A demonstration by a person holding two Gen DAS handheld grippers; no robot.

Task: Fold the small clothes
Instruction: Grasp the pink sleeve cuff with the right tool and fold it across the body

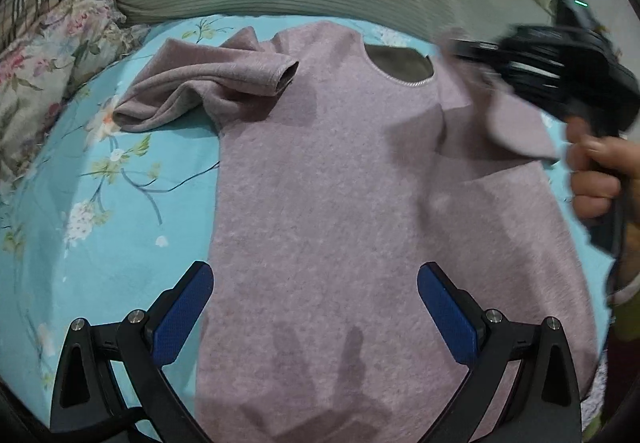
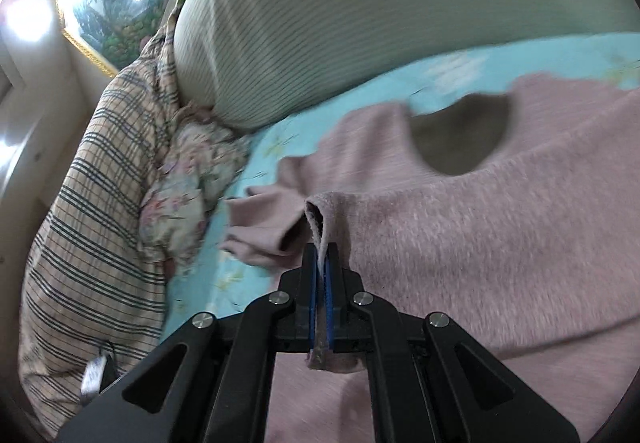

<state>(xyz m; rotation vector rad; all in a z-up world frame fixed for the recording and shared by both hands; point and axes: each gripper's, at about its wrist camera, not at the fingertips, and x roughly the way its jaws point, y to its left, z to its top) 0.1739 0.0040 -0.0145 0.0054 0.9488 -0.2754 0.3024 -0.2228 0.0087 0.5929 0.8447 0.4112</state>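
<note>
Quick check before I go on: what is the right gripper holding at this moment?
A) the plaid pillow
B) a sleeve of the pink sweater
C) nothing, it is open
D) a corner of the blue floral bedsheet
B: in the right wrist view the right gripper has its blue pads shut on the cuff of the pink sweater, whose fabric runs between them; the left gripper is open above the sweater's body.

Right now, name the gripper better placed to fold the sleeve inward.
Right. The right gripper is already shut on the pink top's sleeve, lifting it, while the left gripper hangs open over the hem, holding nothing.
</note>
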